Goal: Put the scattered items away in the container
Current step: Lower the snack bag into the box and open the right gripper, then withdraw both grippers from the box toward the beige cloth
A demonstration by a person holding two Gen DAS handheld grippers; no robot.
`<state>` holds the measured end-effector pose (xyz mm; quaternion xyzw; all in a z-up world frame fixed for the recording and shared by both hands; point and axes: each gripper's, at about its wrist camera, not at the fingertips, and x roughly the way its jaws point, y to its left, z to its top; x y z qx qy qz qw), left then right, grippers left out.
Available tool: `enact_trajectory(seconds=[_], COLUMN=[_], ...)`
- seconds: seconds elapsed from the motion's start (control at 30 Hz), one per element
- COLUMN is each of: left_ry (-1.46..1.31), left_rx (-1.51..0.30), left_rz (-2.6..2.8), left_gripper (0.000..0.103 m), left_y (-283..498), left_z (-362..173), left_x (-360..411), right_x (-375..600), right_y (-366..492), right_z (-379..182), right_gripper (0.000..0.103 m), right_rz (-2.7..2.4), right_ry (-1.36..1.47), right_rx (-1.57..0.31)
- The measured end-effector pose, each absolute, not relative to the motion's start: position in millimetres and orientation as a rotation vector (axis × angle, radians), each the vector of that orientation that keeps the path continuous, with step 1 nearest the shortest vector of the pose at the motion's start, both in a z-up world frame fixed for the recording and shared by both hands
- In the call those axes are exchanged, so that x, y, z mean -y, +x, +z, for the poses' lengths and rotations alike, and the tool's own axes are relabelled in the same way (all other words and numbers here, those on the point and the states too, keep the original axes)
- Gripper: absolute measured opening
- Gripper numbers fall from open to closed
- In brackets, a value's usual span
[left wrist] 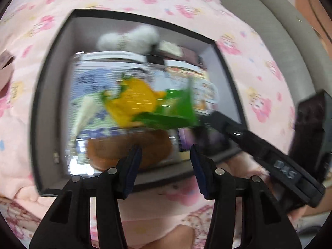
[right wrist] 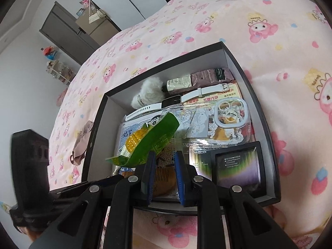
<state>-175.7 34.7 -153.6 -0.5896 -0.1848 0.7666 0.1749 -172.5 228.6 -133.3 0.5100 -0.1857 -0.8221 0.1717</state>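
Over the box (right wrist: pixel 238 58), the green-and-yellow packet (right wrist: pixel 153 137) lies just left of the right claw (right wrist: pixel 164 161), released.

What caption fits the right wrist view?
Right gripper dangles a green-and-yellow wrapper over the filled black box.

Pink cartoon-print bedspread (right wrist: pixel 238 20), white walls (right wrist: pixel 18 78), dark wardrobe (right wrist: pixel 62 31) behind.

Watch (right wrist: pixel 176 98) and wrapper (right wrist: pixel 145 139) lie in box (right wrist: pixel 263 108).
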Motion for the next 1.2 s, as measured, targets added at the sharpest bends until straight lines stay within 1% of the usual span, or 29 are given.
enact_trajectory(seconds=[0.13,0.4,0.5,0.6,0.73,0.77,0.9,0.93,1.0,1.2], left_ry=[-1.69,-1.651,-1.648,-1.658,-1.704,-1.708,-1.69,-1.684,-1.662,-1.621], left_rx=[0.49,0.653,0.68,0.632,0.551,0.55,0.647,0.664,0.697,0.532], left_rz=[2.239,2.557,2.511,2.407,2.373,2.387,2.508,2.52,2.469,2.443], left_gripper=[0.048,0.048,0.046,0.046,0.046,0.043,0.041,0.039,0.039,0.04], left_y=[-187,-200,-198,-189,-198,-201,-217,-218,-214,-190], left_z=[-159,-158,-157,-157,-167,-167,-162,-160,-157,-148], left_x=[-51,-8,6,2,-14,-13,8,13,15,-2], right_x=[-232,-231,-228,-222,-214,-212,-207,-207,-206,-199], right_y=[-174,-176,-176,-176,-184,-186,-188,-187,-184,-178], right_z=[-134,-137,-138,-137,-135,-135,-144,-146,-149,-146], right_gripper=[0.017,0.017,0.017,0.017,0.017,0.017,0.017,0.017,0.017,0.017], right_rz=[-2.358,-2.351,-2.348,-2.354,-2.36,-2.365,-2.353,-2.346,-2.332,-2.351], right_ry=[1.458,1.474,1.483,1.479,1.467,1.465,1.501,1.51,1.522,1.519], right_rx=[0.53,0.539,0.519,0.484,0.46,0.456,0.424,0.421,0.415,0.363])
